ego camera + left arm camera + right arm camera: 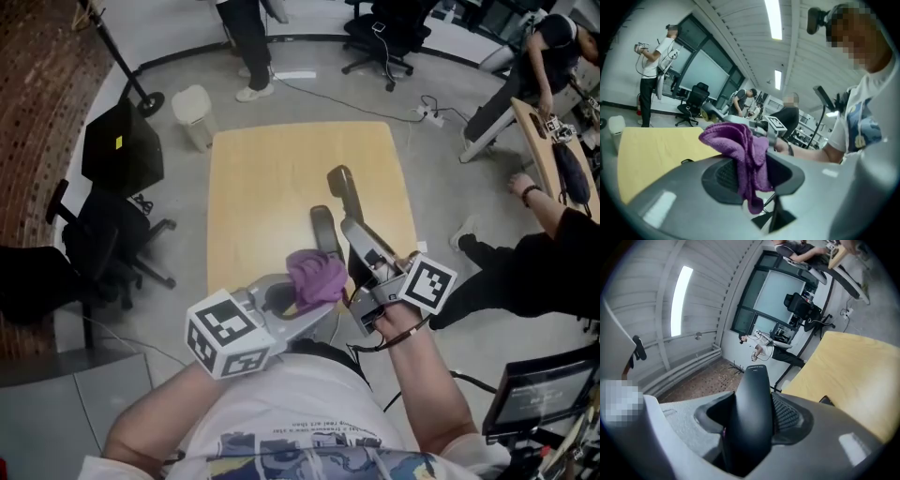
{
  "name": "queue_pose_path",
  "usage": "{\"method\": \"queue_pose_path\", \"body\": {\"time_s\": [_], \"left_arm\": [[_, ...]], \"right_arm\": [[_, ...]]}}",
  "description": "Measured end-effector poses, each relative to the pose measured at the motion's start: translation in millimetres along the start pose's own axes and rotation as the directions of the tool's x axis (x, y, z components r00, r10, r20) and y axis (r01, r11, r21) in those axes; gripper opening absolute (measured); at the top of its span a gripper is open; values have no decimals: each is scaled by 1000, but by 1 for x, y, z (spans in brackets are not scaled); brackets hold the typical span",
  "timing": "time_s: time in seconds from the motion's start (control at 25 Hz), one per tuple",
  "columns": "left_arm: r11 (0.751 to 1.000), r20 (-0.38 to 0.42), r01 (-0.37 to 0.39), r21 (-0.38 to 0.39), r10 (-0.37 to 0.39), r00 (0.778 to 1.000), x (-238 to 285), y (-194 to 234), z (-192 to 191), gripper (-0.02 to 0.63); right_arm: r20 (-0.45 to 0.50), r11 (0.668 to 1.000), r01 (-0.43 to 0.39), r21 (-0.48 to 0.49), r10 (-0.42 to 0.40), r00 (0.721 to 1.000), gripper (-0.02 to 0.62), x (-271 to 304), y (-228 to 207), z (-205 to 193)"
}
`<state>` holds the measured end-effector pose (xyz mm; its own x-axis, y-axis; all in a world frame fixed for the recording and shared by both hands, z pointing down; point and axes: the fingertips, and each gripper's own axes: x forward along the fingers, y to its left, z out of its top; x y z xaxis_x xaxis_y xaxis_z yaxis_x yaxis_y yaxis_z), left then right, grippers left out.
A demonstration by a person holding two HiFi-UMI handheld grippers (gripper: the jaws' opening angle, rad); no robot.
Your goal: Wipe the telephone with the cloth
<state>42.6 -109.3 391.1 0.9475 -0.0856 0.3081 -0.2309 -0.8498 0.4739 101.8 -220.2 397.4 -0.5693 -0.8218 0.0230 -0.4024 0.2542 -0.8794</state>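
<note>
Grey office flooring and swivel chairs surround a pale wooden table [281,169], above whose near edge both tools meet. The right gripper [361,246] is clamped on a black telephone handset [342,187]. In the right gripper view the handset [752,413] fills the gap between the ribbed pads and juts out well past them. A dark grey piece [323,228] lies on the table just left of it, probably the phone's base, though I cannot be sure.

The left gripper [305,300] pinches a purple cloth [316,277] by a bunched fold. A loose lobe rises over the jaws and a tail hangs below [740,150], close beside the handset.

The handset looks like smooth, hard plastic: light and stiff, but likely slippery. Because most of its length is beyond the grip, wiping pressure could twist it between the pads. Strokes near the jaws and along its length seem safest. The cloth is soft and limp, so the free lobe should do the rubbing.
</note>
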Motion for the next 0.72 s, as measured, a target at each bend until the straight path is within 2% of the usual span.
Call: {"method": "queue_pose_path", "body": {"time_s": [0.2,0.36,0.48,0.72], "left_arm": [[994,68,-99,-52,102,992,-32,24,4,147],[983,110,-155,-94,165,980,-63,41,0,149],[978,134,-170,-119,186,973,-84,47,-10,149],[960,138,-208,-187,236,962,-100,43,-16,149]], "right_arm": [[-25,984,98,-149,-102,994,242,-8,-12,-3],[-37,937,181,-298,-201,979,242,-11,-29,-15],[-45,885,258,-388,-297,954,242,-16,-55,-35],[-84,800,366,-475,-456,886,242,-16,-111,-57]]}}
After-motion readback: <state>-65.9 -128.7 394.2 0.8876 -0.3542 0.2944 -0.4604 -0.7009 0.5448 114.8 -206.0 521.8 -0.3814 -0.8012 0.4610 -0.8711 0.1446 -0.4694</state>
